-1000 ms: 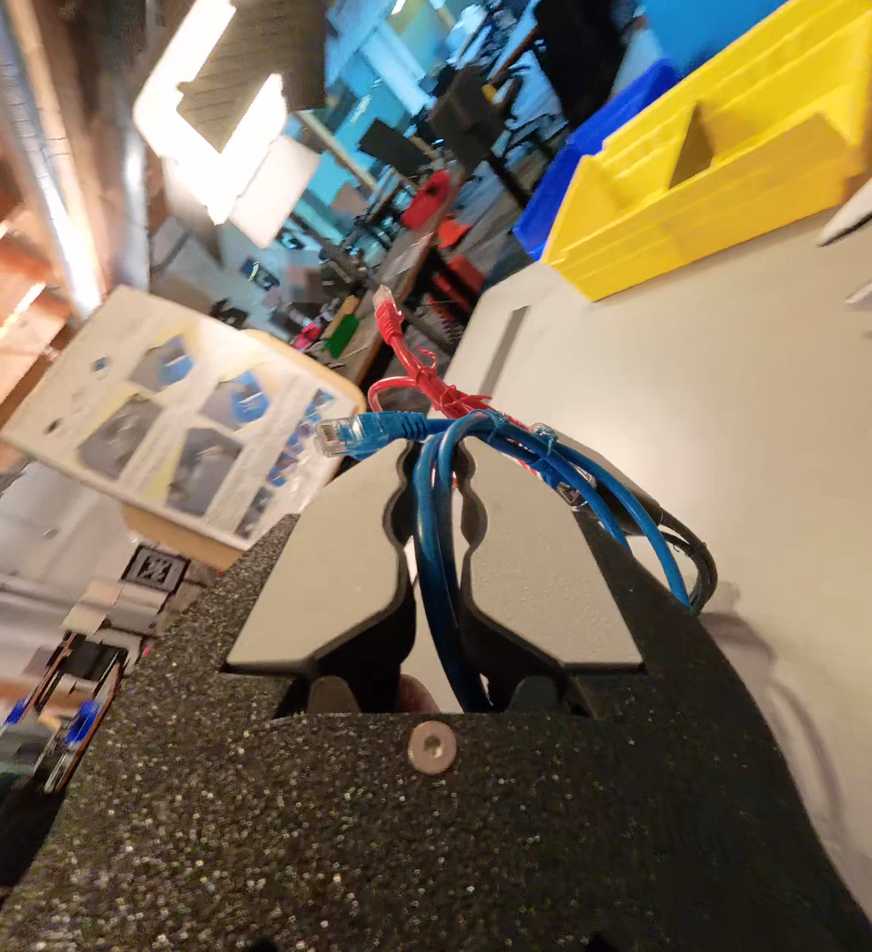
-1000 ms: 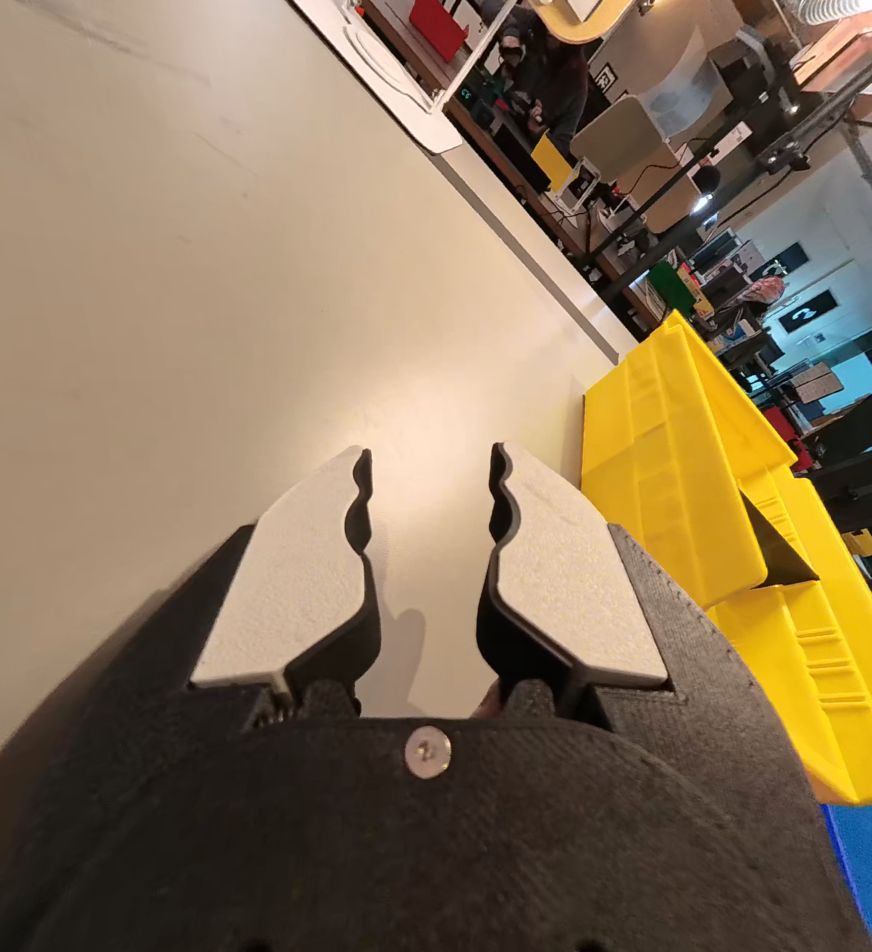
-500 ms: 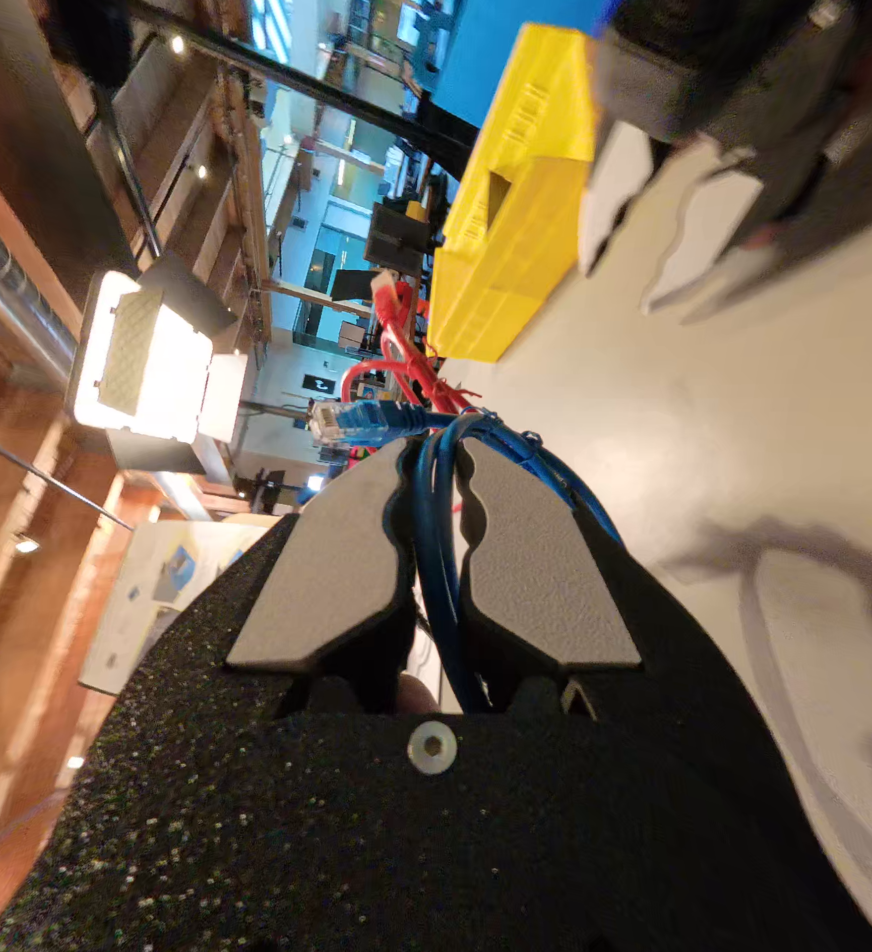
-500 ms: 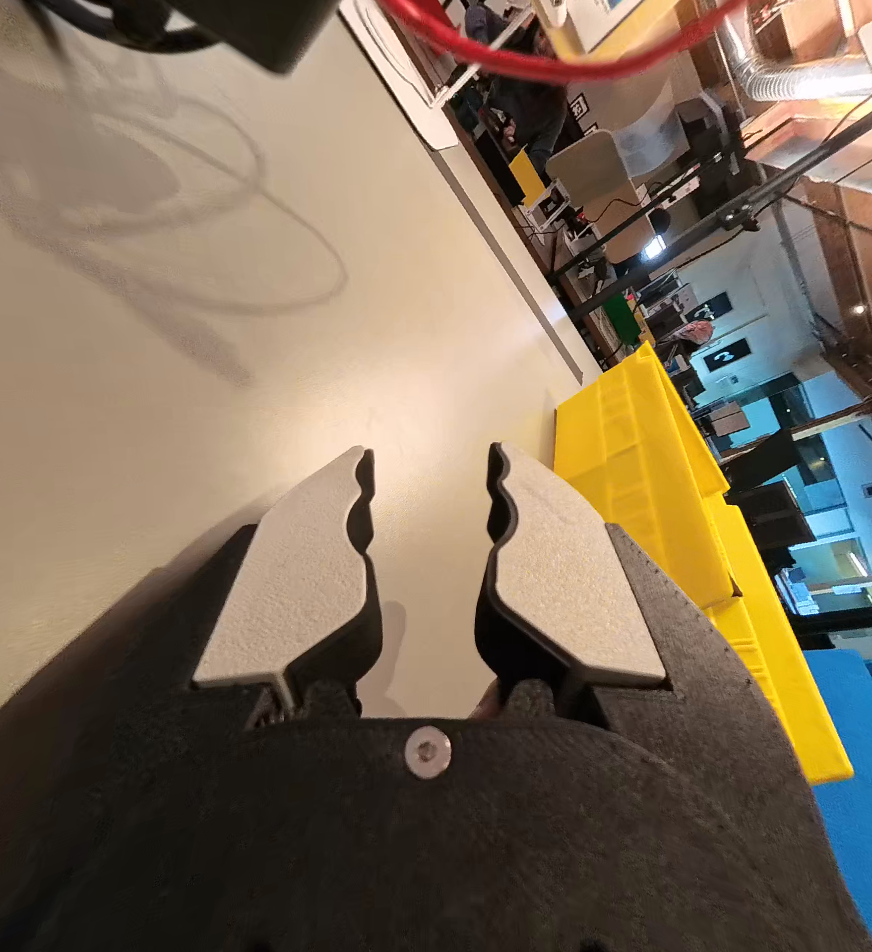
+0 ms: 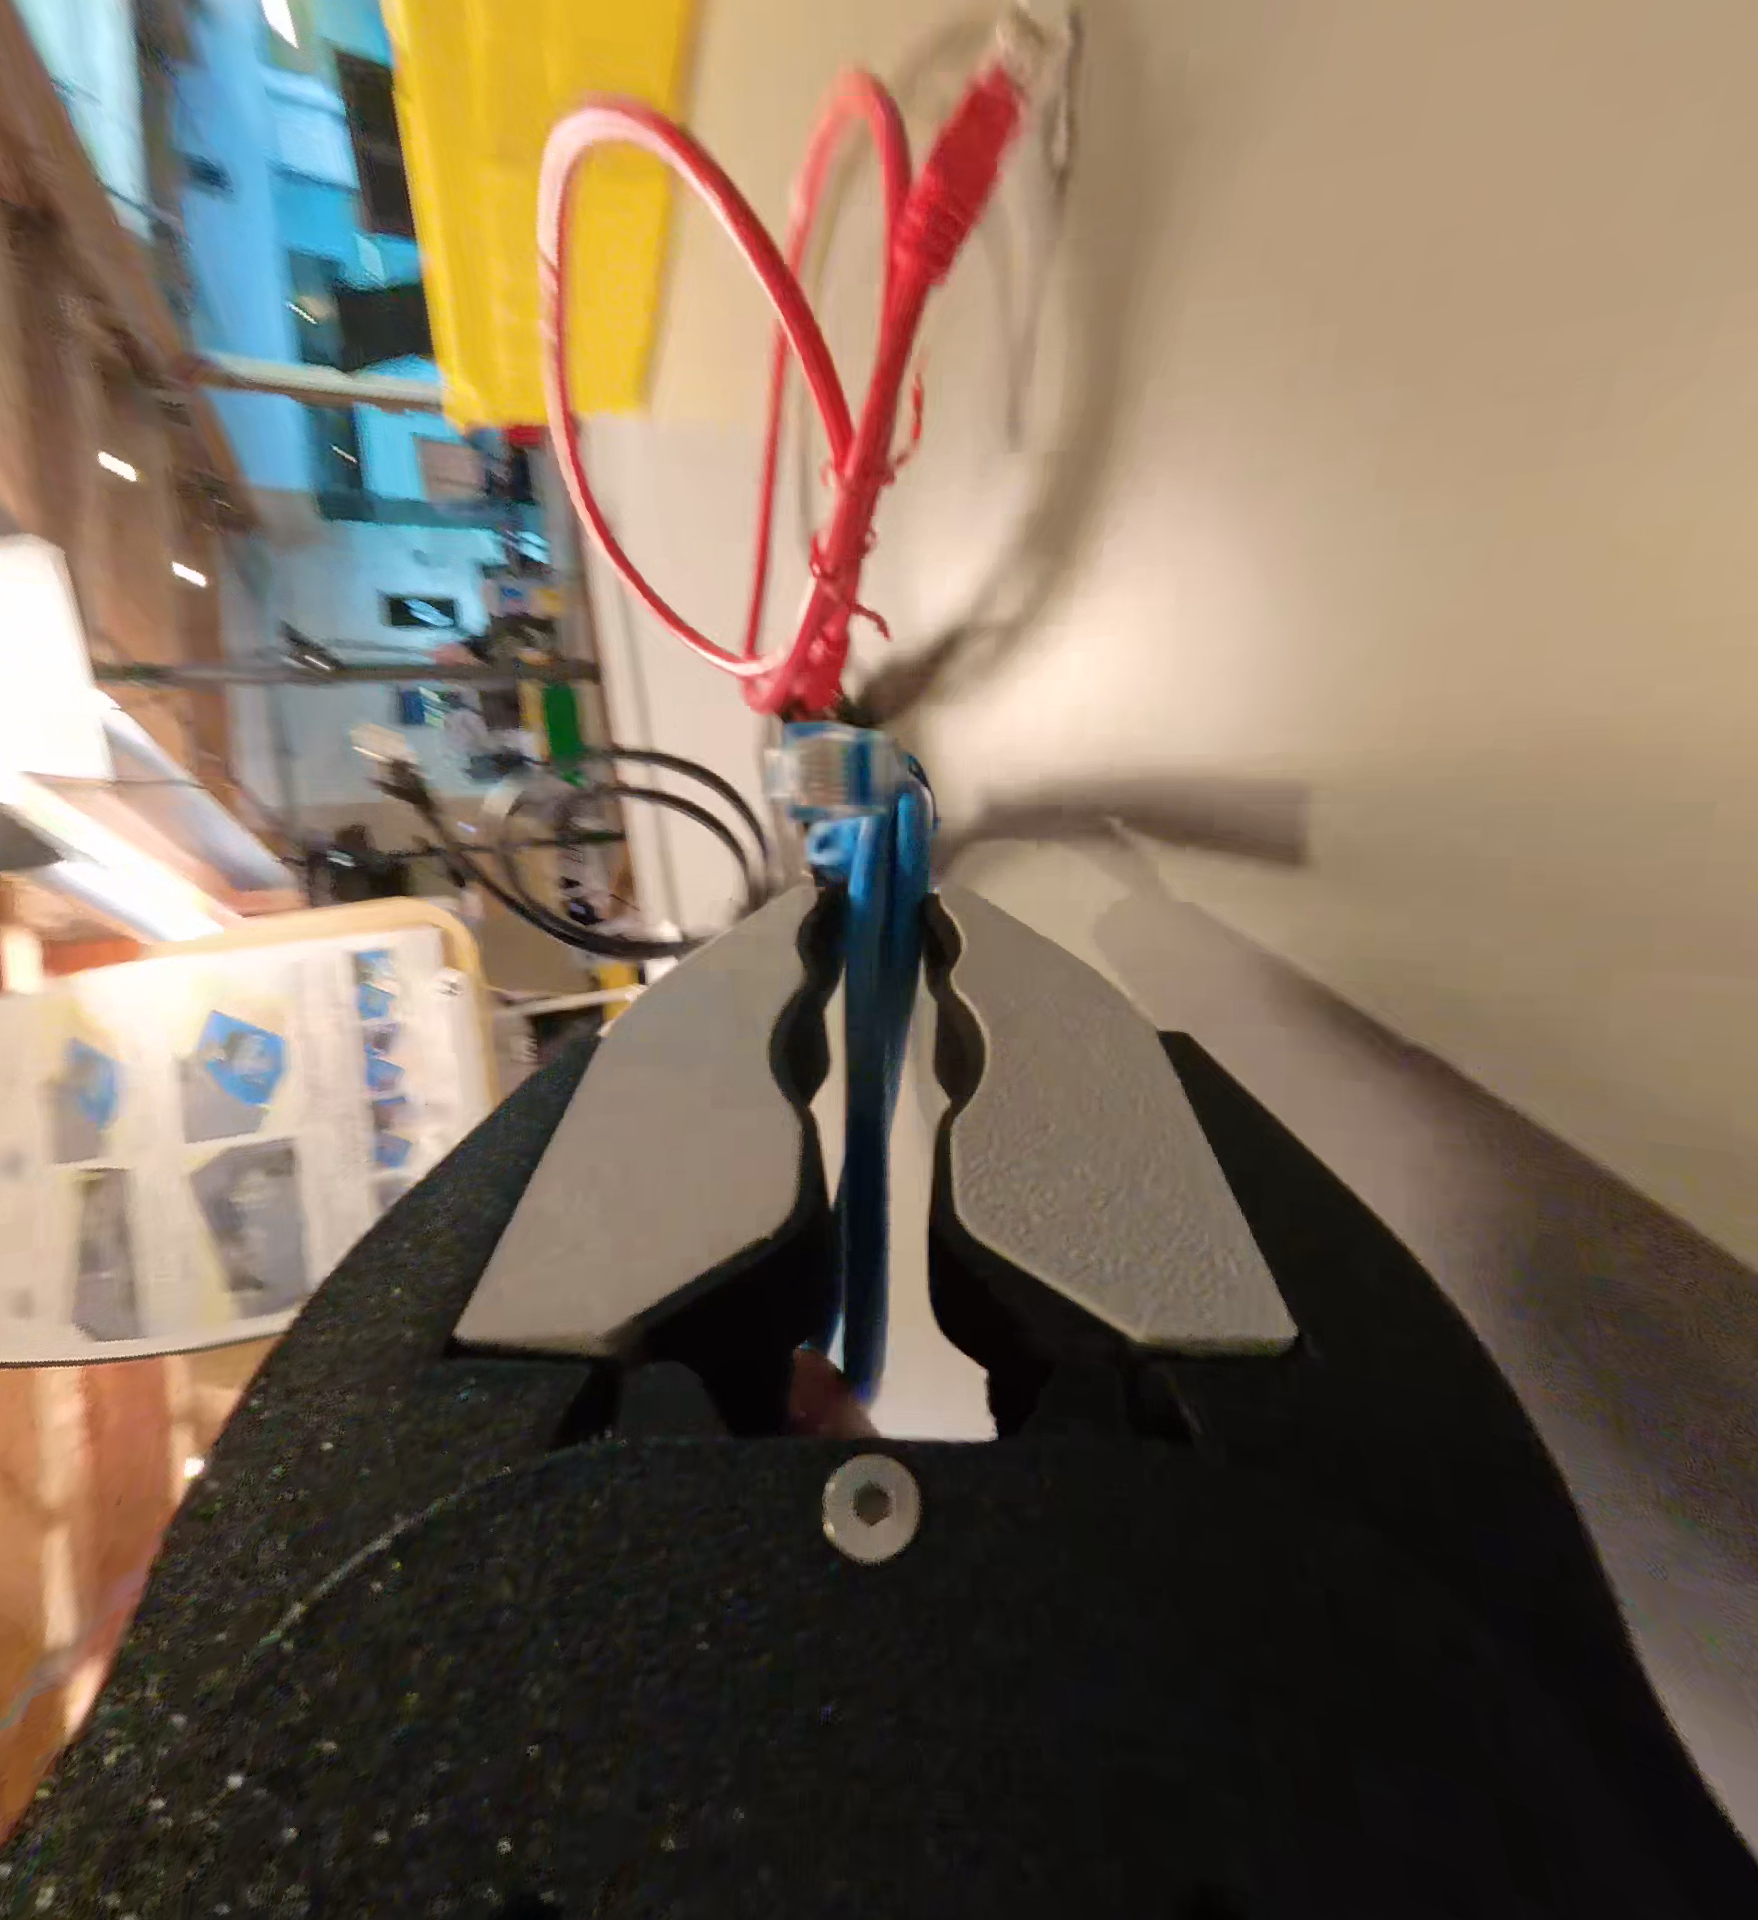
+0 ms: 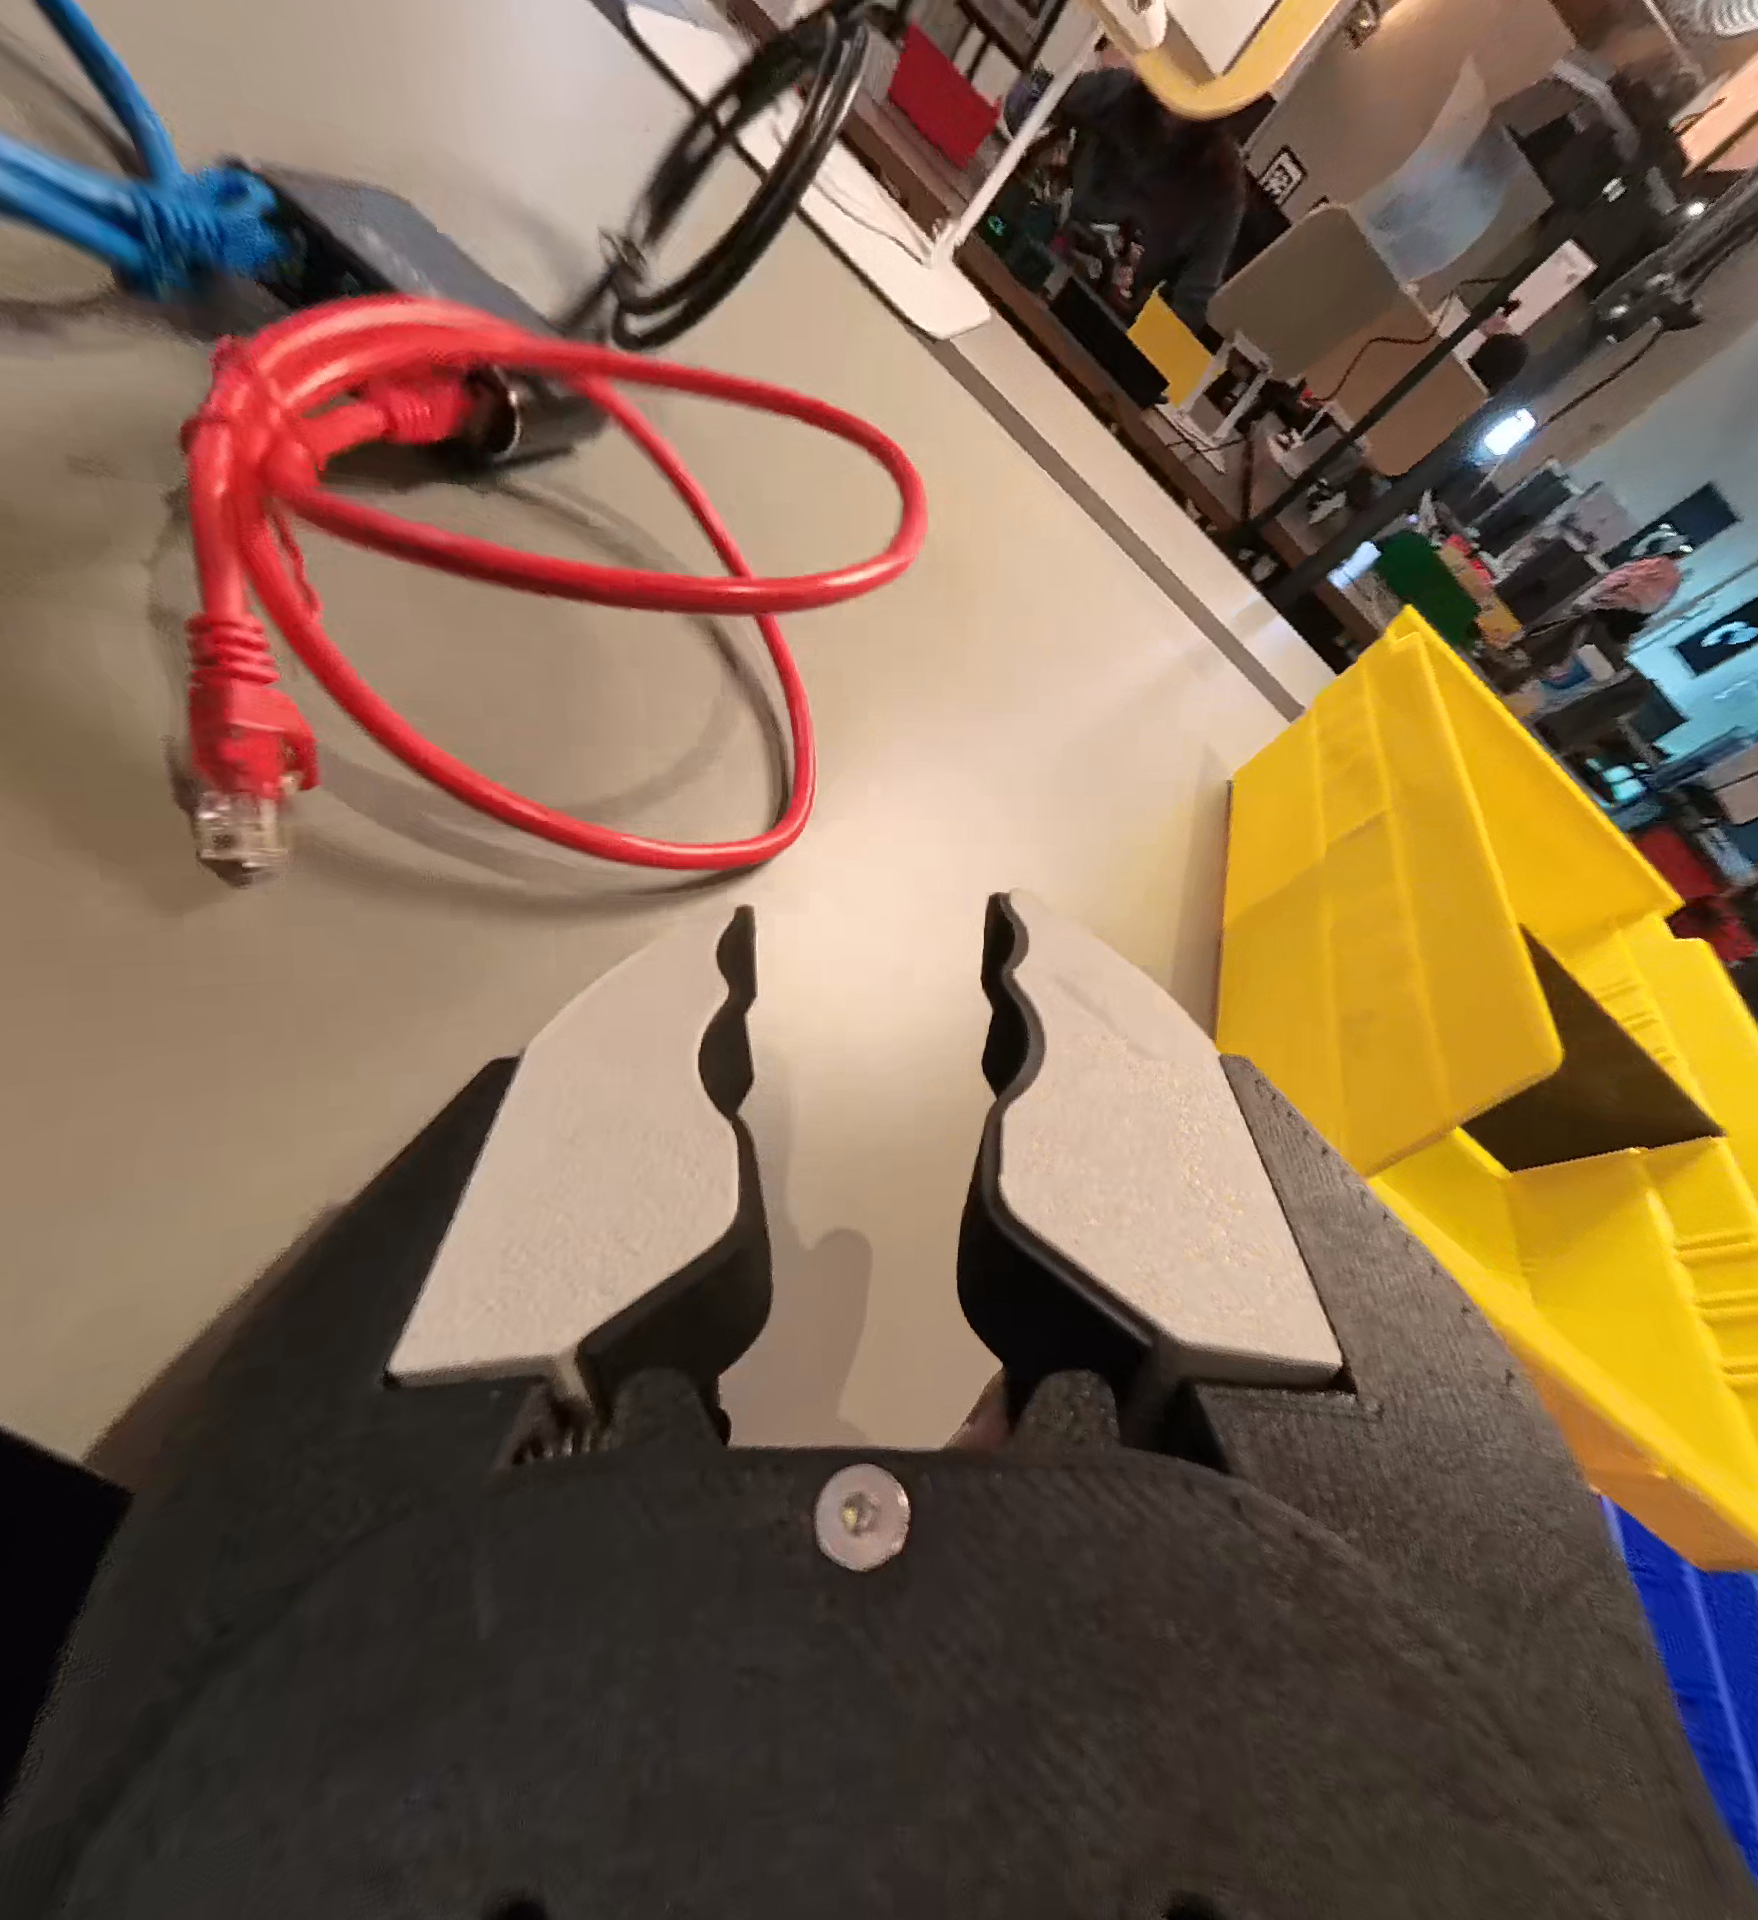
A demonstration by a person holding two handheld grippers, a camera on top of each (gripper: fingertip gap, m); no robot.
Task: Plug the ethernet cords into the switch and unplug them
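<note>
Left claw (image 5: 880,914) is clamped on the blue cord (image 5: 870,1091), probably carrying the bundle. Right claw (image 6: 864,935) is open and empty. At its 10 o'clock the red cord (image 6: 584,582) looks plugged into the dark switch (image 6: 387,260), spare plug (image 6: 231,821) loose on the table (image 6: 958,727).

A: Where could the right gripper (image 6: 864,1023) pass?
B: Twelve o'clock shows bare table (image 6: 1010,675). At three the yellow bin (image 6: 1426,935) walls it in.
A: And left?
B: The red ethernet cord (image 6: 563,582) loops at eleven, the switch (image 6: 387,281) beyond it.
</note>
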